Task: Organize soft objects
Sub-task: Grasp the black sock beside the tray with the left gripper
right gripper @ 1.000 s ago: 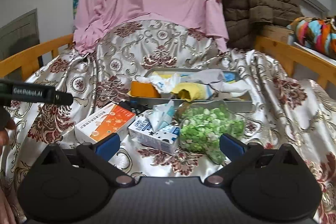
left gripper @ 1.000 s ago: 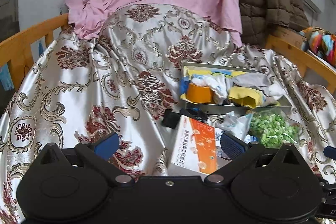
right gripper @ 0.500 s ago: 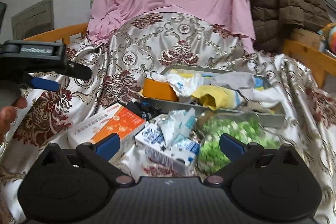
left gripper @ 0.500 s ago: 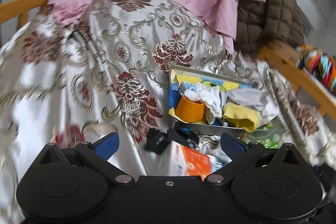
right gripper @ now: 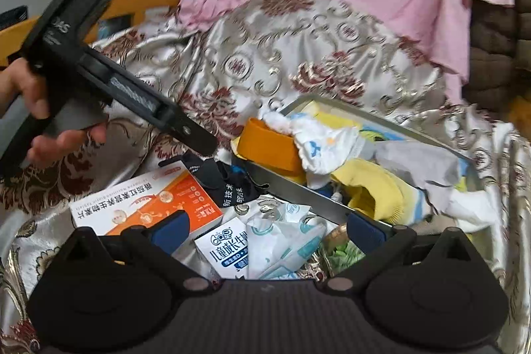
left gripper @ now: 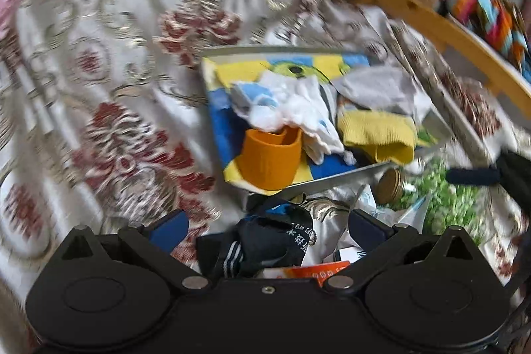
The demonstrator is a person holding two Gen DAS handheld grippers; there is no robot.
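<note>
A metal tray (left gripper: pixel 332 182) holds soft items: an orange sock (left gripper: pixel 270 158), a white sock (left gripper: pixel 292 108), a yellow sock (left gripper: pixel 378 135) and a grey cloth (left gripper: pixel 378 88). A dark navy sock (left gripper: pixel 265 244) lies in front of the tray's near corner. My left gripper (left gripper: pixel 267 229) is open just over it, one blue finger on each side. In the right wrist view its fingers (right gripper: pixel 199 142) hang above the same sock (right gripper: pixel 225 179). My right gripper (right gripper: pixel 267 231) is open and low over a tissue packet (right gripper: pixel 285 241), holding nothing.
An orange and white box (right gripper: pixel 142 204) and a milk carton (right gripper: pixel 225 249) lie in front of the tray (right gripper: pixel 298 192). A jar of green bits (left gripper: pixel 441 204) with a gold lid lies to the right. A hand (right gripper: pixel 49 121) holds the left gripper. Wooden rail (left gripper: pixel 448 32) at far right.
The left gripper has swung right and dropped down onto the dark sock by the tray. The right gripper has moved forward and lower over the carton and tissue packet.
</note>
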